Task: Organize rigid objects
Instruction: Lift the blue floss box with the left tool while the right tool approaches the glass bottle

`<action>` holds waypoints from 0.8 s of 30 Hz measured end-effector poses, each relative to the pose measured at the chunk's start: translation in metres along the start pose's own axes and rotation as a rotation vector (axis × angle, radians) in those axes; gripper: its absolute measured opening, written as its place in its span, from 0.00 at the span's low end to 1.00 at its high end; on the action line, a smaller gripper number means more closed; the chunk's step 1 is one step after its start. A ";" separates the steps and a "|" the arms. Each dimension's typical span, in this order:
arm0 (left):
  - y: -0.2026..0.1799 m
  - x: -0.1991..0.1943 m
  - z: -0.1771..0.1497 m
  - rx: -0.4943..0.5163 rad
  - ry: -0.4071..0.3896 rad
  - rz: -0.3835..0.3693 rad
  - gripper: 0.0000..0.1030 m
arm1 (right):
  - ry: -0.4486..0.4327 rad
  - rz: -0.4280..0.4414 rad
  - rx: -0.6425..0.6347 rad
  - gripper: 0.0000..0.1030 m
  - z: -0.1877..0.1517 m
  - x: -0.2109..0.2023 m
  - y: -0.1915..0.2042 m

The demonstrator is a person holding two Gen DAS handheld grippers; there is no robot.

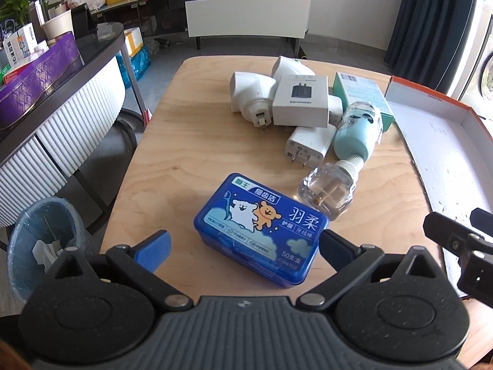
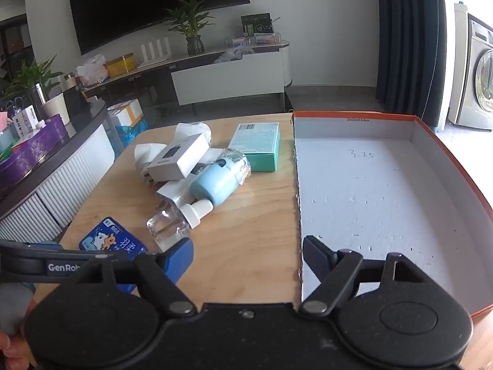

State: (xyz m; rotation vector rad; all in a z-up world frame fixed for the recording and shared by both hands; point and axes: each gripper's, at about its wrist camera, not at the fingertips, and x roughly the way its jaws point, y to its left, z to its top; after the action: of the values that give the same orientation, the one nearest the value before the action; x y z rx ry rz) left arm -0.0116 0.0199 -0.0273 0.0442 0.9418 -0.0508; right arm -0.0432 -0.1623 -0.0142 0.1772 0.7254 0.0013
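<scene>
Blue floss box lies on your wooden table, between the wide-spread, empty fingers of your left gripper. Your right gripper gapes empty beside the orange-edged tray.

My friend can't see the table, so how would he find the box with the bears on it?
Start at the wooden table. The pile of white chargers sits at its far side; the blue plastic box lies alone on the near side, between the fingers of the open left gripper. Only it shows a white bear and an orange bear on its lid.
</scene>
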 end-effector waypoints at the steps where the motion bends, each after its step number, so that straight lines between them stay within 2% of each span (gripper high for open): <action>1: 0.000 0.000 0.000 0.003 0.000 0.001 1.00 | 0.000 0.001 0.000 0.89 0.000 -0.001 0.001; 12: 0.002 0.001 0.000 0.023 -0.012 -0.010 1.00 | 0.013 -0.002 -0.014 0.89 0.003 -0.008 0.008; 17: 0.006 0.002 0.000 0.021 -0.017 -0.041 1.00 | 0.011 0.004 -0.012 0.89 0.001 0.001 0.004; 24: 0.007 0.007 -0.001 0.126 -0.040 -0.118 1.00 | 0.013 0.004 -0.014 0.89 -0.001 0.000 0.005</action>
State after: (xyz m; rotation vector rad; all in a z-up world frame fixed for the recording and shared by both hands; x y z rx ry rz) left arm -0.0076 0.0266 -0.0336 0.1039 0.8992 -0.2192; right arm -0.0437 -0.1574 -0.0136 0.1655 0.7377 0.0112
